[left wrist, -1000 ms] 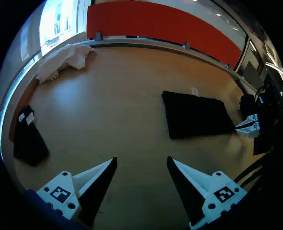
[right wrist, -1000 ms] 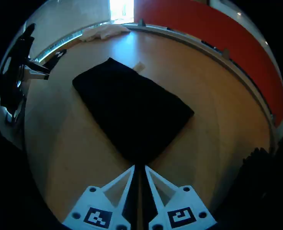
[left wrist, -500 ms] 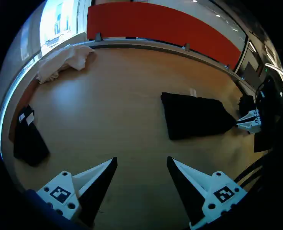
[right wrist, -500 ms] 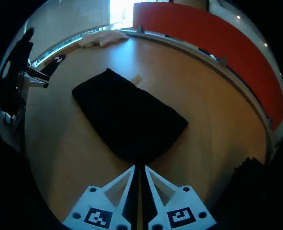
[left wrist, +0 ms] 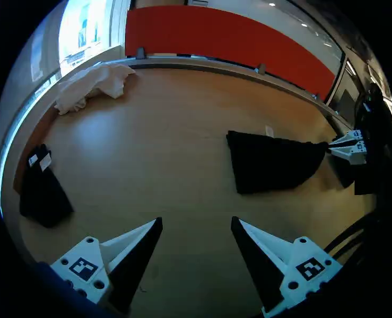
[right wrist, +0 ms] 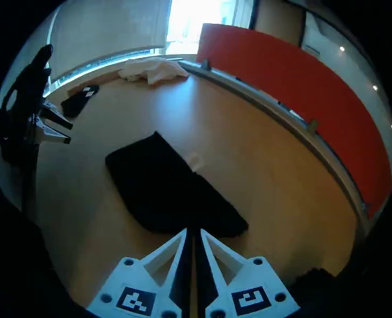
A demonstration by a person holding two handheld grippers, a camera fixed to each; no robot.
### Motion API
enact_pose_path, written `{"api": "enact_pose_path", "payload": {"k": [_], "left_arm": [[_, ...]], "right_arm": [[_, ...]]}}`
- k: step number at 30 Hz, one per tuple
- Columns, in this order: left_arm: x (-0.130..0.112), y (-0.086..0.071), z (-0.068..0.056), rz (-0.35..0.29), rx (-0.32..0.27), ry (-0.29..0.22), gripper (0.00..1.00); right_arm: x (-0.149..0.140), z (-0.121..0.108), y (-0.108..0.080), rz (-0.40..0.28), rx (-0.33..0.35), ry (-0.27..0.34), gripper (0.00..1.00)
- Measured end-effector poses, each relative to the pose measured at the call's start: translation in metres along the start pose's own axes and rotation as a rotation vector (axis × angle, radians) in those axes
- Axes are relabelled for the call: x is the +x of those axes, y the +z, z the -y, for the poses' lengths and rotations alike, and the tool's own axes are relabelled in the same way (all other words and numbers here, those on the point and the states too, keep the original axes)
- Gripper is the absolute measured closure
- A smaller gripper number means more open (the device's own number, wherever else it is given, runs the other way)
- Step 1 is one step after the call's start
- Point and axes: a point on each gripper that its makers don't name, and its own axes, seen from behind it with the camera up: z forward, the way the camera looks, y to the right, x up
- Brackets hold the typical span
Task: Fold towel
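Pinching the black towel [right wrist: 164, 191] by one corner, the right gripper [right wrist: 194, 231] holds that end off the table [right wrist: 259, 164] (the rest lies flat); the left gripper [left wrist: 196, 220] hangs wide open, well apart.

The left gripper view sits right behind its own fingers [left wrist: 137, 249] and looks forward, low over the wooden surface [left wrist: 158, 148]. The black towel [left wrist: 272, 161] lies well ahead, to the right of the fingers. The right gripper view looks forward and down along its fingers [right wrist: 166, 259], with the towel just past their tips. Both views share the towel, the surface, the red wall [left wrist: 222, 37] and a white cloth [left wrist: 92, 82].
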Motion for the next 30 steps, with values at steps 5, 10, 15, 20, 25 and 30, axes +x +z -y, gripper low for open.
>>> {"api": "enact_pose_path", "payload": {"k": [5, 10, 15, 20, 25, 30], "left_arm": [[0.0, -0.002, 0.002, -0.005, 0.002, -0.005, 0.04], [-0.001, -0.003, 0.005, -0.008, 0.006, -0.014, 0.04], [-0.002, -0.004, 0.007, -0.009, 0.005, -0.022, 0.04], [-0.002, -0.004, 0.007, -0.011, 0.002, -0.024, 0.04], [-0.001, -0.006, 0.01, -0.016, 0.001, -0.028, 0.04], [0.002, -0.009, 0.014, -0.025, 0.003, -0.036, 0.04]], "right_arm": [[0.028, 0.0, 0.002, -0.033, 0.003, -0.034, 0.97], [0.049, 0.003, 0.007, -0.055, 0.01, -0.061, 0.97], [0.066, 0.008, 0.011, -0.074, 0.02, -0.077, 0.97], [0.072, 0.013, 0.016, -0.074, 0.028, -0.089, 0.97], [0.076, 0.018, 0.02, -0.071, 0.041, -0.104, 0.97], [0.086, 0.027, 0.026, -0.072, 0.061, -0.128, 0.97]]}}
